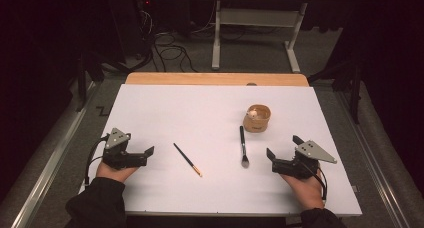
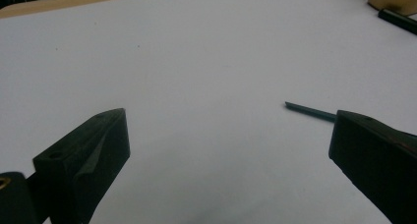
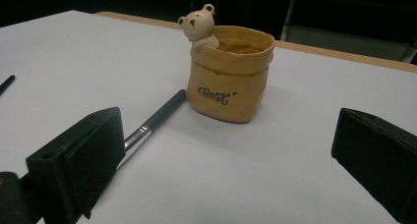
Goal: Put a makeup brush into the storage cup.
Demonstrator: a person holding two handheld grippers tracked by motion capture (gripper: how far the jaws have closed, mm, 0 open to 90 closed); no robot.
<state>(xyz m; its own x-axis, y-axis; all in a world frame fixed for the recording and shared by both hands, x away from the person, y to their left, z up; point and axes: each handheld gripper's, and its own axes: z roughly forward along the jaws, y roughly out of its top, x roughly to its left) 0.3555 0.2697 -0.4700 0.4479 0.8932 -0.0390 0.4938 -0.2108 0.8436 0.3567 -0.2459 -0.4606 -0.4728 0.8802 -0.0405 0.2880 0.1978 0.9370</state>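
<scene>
A tan pot shaped like a paper bag [image 1: 257, 119], with a small bear figure [image 3: 198, 26] at its rim, stands on the white sheet [image 1: 210, 113] right of centre. A black-handled make-up brush [image 1: 243, 146] lies just left of the pot [image 3: 231, 76], bristles toward me. A thin dark brush with a gold tip [image 1: 187, 159] lies near the middle. My left gripper [image 1: 146, 156] rests open at the left, with the thin brush's handle end [image 2: 310, 111] beside its right jaw. My right gripper [image 1: 283, 146] rests open at the right, facing the pot and the make-up brush [image 3: 155, 120].
The sheet covers a wooden table whose far edge [image 1: 215, 78] shows bare. Beyond it, on the floor, are cables [image 1: 170, 50] and a white table frame [image 1: 255, 33]. Metal rails [image 1: 50, 158] run along both sides.
</scene>
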